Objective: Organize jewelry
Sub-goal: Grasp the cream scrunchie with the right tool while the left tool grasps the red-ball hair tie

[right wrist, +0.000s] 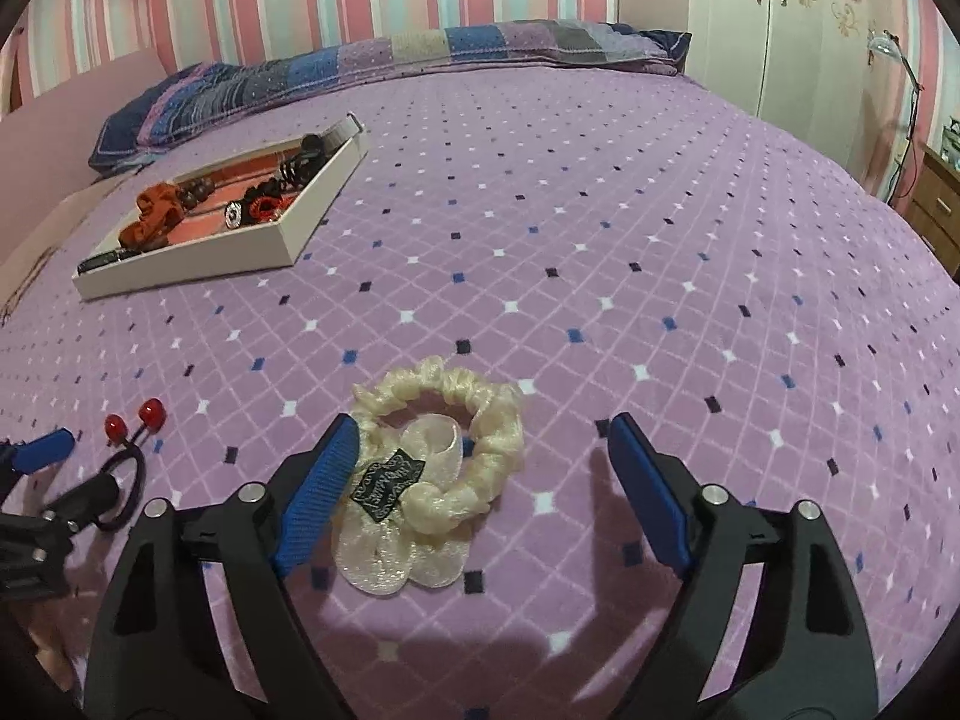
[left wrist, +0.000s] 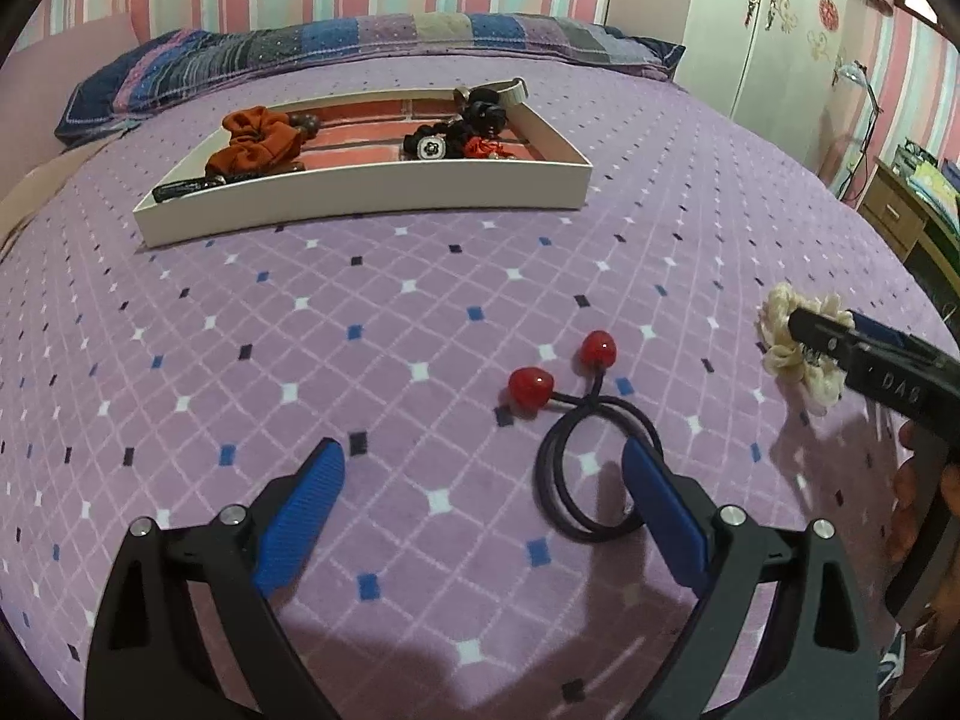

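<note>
A black hair tie [left wrist: 547,468] with two red beads lies on the purple bedspread. My left gripper [left wrist: 480,462] is open low over it, its right finger resting across the loop and its left finger well clear. A cream scrunchie [right wrist: 504,432] with a sheer bow and a black label lies between the fingers of my right gripper [right wrist: 483,429], which is open. The right gripper's left pad touches the scrunchie's edge while the other pad stands apart. The white tray [left wrist: 360,189] sits farther back, holding an orange scrunchie [left wrist: 258,141] and several dark pieces.
Striped pillows [left wrist: 360,42] line the far edge of the bed. A white wardrobe [left wrist: 774,18] and a wooden nightstand [left wrist: 900,210] stand beyond the bed's right edge. A person's hand [left wrist: 918,498] holds the right gripper at the right.
</note>
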### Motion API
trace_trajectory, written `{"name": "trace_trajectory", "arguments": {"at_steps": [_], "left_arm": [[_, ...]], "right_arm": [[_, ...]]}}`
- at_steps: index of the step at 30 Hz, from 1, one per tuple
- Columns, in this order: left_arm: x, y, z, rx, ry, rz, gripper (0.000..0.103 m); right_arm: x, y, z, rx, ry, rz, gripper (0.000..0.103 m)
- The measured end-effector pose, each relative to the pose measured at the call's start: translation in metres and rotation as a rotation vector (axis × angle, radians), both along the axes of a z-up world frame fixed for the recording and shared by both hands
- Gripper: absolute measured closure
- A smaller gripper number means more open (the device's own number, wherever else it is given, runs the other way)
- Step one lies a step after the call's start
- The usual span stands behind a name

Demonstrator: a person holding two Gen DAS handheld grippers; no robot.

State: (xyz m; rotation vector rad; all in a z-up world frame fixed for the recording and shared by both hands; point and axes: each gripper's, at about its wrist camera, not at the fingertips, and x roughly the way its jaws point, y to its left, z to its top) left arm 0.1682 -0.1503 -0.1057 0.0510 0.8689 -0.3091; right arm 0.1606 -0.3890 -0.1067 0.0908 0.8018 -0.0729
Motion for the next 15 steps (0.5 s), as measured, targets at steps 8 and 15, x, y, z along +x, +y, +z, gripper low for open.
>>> {"name": "trace_trajectory", "arguments": {"at_steps": [8,15], "left_arm": [[0.001,-0.004,-0.002,0.006,-0.003,-0.027,0.029],[0.006,-0.001,0.001,-0.013,0.005,-0.056,0.065]], "right_arm": [[0.005,0.003,-0.011,0.041,0.041,0.025,0.028],[0.007,0.015,-0.013,0.0,0.034,0.063,0.046]]}}
